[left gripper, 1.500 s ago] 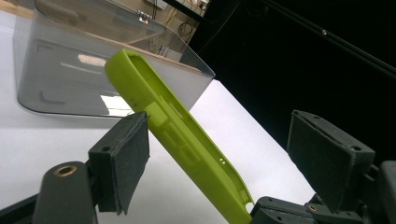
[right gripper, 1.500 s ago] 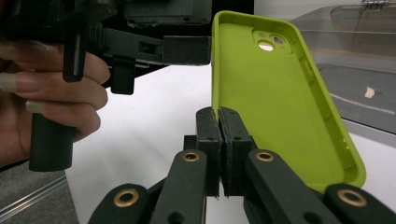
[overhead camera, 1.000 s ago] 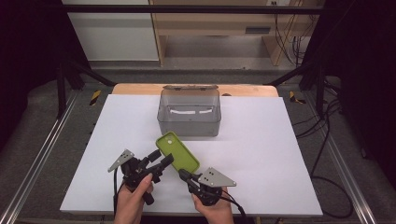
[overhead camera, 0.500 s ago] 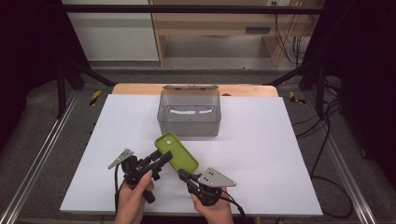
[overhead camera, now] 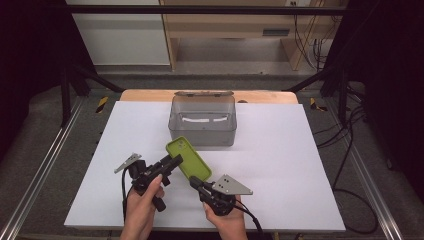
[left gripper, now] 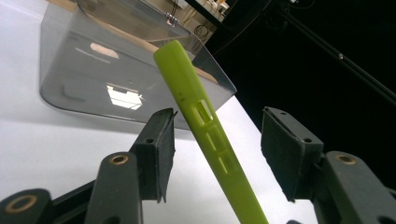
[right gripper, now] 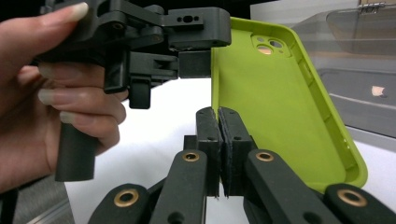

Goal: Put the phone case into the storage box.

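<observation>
Green case [overhead camera: 188, 159] is sitting lower centre of the frame, just below the clear box [overhead camera: 203, 120]. Left tongs [left gripper: 217, 140] are gaping wide around its edge, right tongs [right gripper: 219, 135] are pinching its rim.

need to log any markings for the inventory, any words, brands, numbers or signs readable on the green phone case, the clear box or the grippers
None can be read.
Green phone case: plain inside, just camera cutouts, no print.
Clear box: pale patches on its wall look like reflections or a label; no letters legible.
Left gripper and right gripper: bare black jaws, no markings visible.
</observation>
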`<control>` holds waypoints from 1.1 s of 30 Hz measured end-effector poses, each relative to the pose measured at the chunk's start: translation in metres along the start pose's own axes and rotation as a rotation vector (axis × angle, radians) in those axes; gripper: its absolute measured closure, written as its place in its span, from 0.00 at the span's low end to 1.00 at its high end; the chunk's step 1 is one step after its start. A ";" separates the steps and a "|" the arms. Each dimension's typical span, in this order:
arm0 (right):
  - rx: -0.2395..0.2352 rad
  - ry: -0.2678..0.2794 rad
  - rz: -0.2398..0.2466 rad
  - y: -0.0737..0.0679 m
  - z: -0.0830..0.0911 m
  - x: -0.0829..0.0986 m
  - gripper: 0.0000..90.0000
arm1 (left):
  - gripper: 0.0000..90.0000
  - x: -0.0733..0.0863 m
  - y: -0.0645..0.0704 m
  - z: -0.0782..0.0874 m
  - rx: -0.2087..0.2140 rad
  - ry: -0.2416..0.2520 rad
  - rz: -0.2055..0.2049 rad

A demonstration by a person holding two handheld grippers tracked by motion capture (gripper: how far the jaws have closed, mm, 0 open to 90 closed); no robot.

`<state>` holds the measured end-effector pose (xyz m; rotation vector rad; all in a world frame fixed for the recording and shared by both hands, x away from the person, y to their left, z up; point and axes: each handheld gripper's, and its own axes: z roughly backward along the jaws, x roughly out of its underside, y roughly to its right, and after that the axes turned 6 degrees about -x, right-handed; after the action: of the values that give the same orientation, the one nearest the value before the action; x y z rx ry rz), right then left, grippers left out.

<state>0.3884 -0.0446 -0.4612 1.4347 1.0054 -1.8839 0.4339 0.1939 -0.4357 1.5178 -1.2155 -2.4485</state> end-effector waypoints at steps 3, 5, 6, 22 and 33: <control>-0.003 0.015 -0.023 0.000 -0.004 -0.003 0.98 | 0.50 -0.006 0.002 -0.004 -0.014 -0.012 -0.001; -0.004 0.022 -0.032 0.000 -0.006 -0.004 0.98 | 0.51 -0.010 0.004 -0.006 -0.022 -0.017 0.001; -0.003 0.031 -0.036 0.001 -0.007 -0.005 0.98 | 0.52 -0.011 0.004 -0.006 -0.026 -0.018 0.002; 0.010 0.034 -0.048 0.003 -0.009 -0.006 0.98 | 0.73 -0.015 0.003 -0.013 -0.083 -0.024 0.036; 0.008 0.017 -0.046 0.002 -0.012 -0.004 0.98 | 0.78 -0.015 0.004 -0.013 -0.099 -0.028 0.050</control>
<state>0.3975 -0.0355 -0.4597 1.4461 1.0482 -1.9134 0.4507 0.1896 -0.4247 1.4153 -1.1049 -2.4658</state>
